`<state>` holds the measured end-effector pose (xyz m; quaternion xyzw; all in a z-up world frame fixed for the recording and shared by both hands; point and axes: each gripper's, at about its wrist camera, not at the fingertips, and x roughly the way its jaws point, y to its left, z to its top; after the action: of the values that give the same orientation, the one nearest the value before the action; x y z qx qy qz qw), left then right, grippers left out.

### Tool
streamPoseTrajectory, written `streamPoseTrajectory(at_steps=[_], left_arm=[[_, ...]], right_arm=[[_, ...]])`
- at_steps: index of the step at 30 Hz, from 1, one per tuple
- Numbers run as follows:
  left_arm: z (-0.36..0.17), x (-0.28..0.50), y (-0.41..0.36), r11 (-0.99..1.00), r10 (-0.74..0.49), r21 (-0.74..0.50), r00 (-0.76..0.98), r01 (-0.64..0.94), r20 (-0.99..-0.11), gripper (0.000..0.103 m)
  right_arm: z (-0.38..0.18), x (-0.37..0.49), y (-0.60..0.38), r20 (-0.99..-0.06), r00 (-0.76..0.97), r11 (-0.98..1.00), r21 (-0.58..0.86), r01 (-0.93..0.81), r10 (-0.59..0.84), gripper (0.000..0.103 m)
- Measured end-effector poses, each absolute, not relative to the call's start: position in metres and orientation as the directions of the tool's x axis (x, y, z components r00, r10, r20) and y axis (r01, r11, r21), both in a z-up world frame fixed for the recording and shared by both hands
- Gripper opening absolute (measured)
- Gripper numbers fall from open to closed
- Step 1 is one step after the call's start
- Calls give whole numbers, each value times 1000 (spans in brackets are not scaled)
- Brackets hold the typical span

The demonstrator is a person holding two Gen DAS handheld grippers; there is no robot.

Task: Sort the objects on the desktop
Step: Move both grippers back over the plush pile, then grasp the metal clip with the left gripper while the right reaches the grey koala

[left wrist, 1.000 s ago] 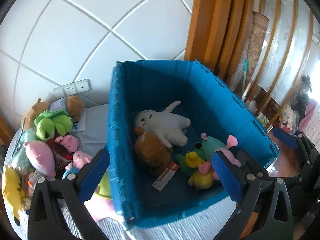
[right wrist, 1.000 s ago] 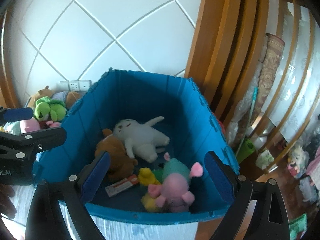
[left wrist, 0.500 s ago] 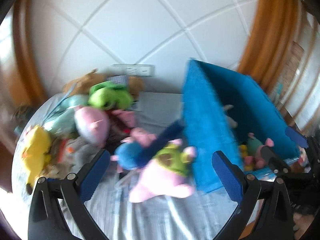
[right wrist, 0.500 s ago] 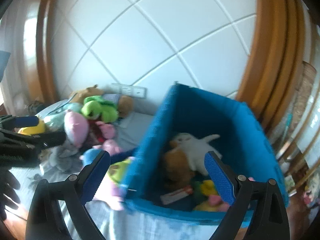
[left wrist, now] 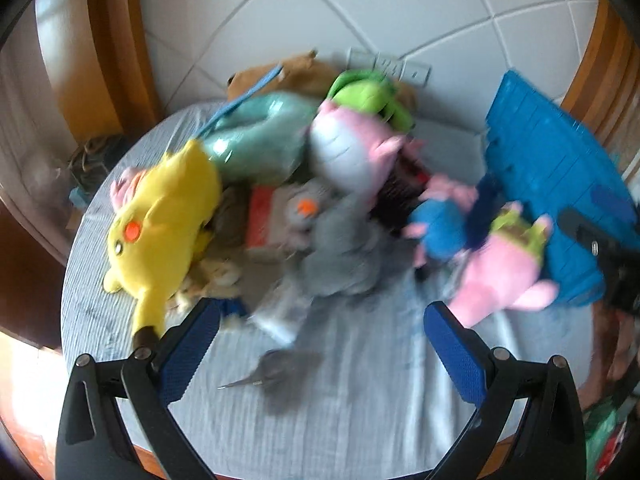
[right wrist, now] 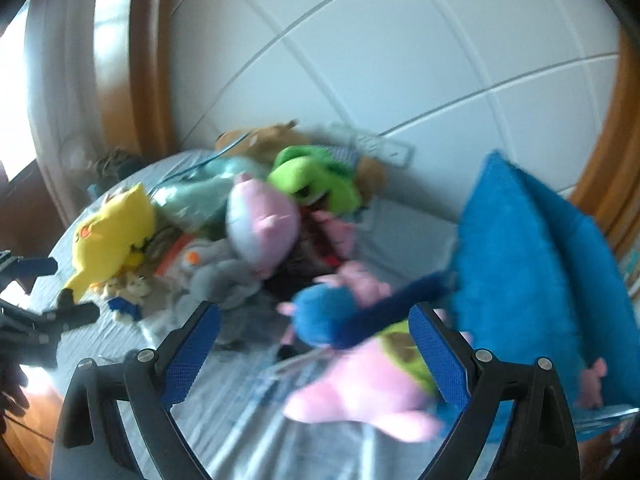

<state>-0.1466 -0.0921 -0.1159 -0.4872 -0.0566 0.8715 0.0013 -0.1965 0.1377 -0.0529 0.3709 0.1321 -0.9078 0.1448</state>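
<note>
A pile of plush toys lies on the cloth-covered round table (left wrist: pixel 360 412). In it are a yellow plush (left wrist: pixel 160 224), a grey plush (left wrist: pixel 340 252), a blue plush (left wrist: pixel 440 224) and a pink plush with a green back (left wrist: pixel 504 268). The blue crate (left wrist: pixel 552 184) stands to the right. My left gripper (left wrist: pixel 322 348) hangs open above the cloth in front of the grey plush, holding nothing. My right gripper (right wrist: pixel 314 356) is open and empty too, just in front of the blue plush (right wrist: pixel 328 316) and the pink plush (right wrist: pixel 372 392), beside the crate (right wrist: pixel 540 280). Both views are blurred.
Further back lie a teal plush (left wrist: pixel 260 140), a pink-and-grey plush (left wrist: pixel 352 152), a green plush (left wrist: pixel 368 96) and a brown plush (left wrist: pixel 288 72). A wall socket (left wrist: pixel 388 66) sits on the white tiled wall. The table's edge curves close at the lower left.
Both views have swung left, from the inside of the blue crate to the plush pile on the table. Both grippers stay open and empty.
</note>
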Motion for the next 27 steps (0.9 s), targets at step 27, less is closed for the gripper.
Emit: streamPoseTrajectory(at_steps=[27], left_arm=[[-307,-150,-135,-986,165,-154,-299,-61,-940,103]], right_arm=[[-263,-293,-10,-876,-461,-892,-88,442,-142,96]])
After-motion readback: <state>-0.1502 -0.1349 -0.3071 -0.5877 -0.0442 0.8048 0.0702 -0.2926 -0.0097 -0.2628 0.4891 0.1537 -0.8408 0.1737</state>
